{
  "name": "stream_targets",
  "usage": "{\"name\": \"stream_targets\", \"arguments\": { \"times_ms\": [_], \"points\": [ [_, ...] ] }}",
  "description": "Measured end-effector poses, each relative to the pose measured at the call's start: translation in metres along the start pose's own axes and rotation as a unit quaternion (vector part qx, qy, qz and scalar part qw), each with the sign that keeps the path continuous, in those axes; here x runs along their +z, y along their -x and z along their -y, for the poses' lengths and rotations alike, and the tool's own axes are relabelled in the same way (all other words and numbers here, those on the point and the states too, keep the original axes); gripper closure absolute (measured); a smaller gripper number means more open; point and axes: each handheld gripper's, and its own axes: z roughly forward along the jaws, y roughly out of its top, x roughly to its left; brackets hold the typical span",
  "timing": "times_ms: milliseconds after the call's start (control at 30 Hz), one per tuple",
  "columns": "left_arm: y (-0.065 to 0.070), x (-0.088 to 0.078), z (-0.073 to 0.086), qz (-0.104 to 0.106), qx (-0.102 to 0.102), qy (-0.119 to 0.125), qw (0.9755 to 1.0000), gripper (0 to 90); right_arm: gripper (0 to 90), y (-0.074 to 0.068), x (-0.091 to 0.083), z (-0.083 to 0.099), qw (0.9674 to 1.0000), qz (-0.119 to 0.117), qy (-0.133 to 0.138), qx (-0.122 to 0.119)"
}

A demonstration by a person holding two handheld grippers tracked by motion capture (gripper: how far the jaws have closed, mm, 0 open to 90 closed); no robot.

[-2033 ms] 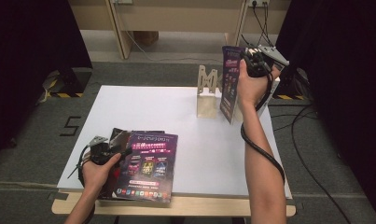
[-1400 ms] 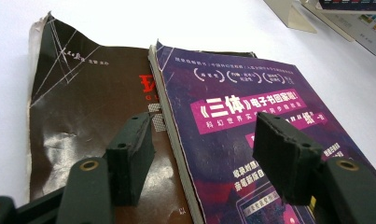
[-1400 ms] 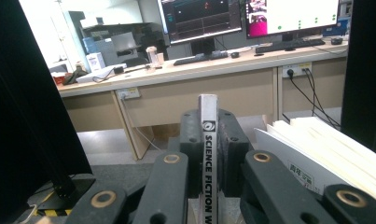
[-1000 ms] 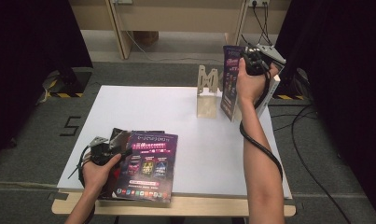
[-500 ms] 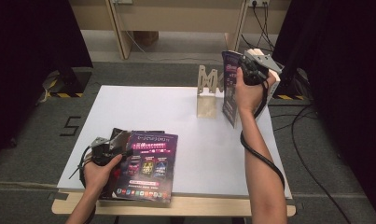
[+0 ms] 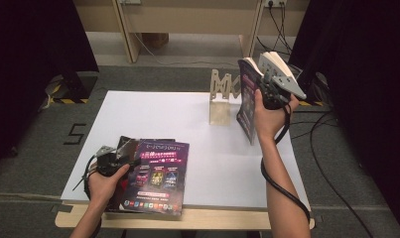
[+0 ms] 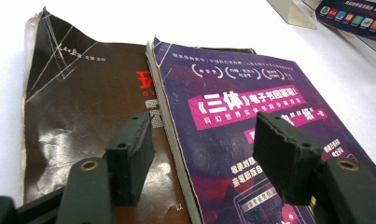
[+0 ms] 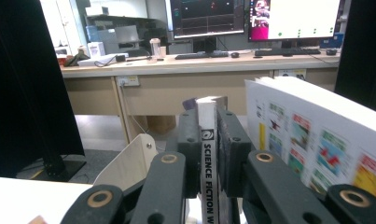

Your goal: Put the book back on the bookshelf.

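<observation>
A purple magazine (image 6: pixel 246 106) stands upright in the air just right of the wooden rack (image 6: pixel 221 99) at the back of the white table (image 6: pixel 187 119). My right gripper (image 6: pixel 268 91) is shut on its spine (image 8: pixel 207 154), and its loose pages (image 8: pixel 316 140) fan out to one side. The rack's edge (image 8: pixel 129 158) lies below and to the left of the jaws in the right gripper view. At the front left my left gripper (image 6: pixel 119 159) hovers open over a flat stack. In that stack another purple magazine (image 7: pixel 251 93) lies on a dark brown one (image 7: pixel 83 102), and nothing is between the pads (image 7: pixel 132 154).
Cables (image 6: pixel 331 163) trail over the floor right of the table. Black curtains flank both sides. A wooden desk (image 8: pixel 176 79) with monitors stands beyond the table's far edge. Bare white tabletop stretches between the stack and the rack.
My right gripper has come down a little with the upright magazine, staying beside the rack, and the pages now fan out at the top. The left gripper and the stack have not moved.
</observation>
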Motion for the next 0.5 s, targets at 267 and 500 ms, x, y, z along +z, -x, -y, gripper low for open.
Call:
{"name": "stream_targets", "arguments": {
  "times_ms": [267, 500],
  "points": [
    [0.002, 0.0, 0.0, 0.001, -0.003, 0.002, 1.0, 36.9, 81.0, 0.01, -0.028, 0.013, 1.0, 0.003, -0.007, 0.006],
    [0.002, 0.0, 0.001, 0.001, -0.001, 0.002, 1.0, 36.9, 80.1, 0.015, -0.044, 0.018, 0.9996, 0.003, -0.018, 0.021]
  ]
}}
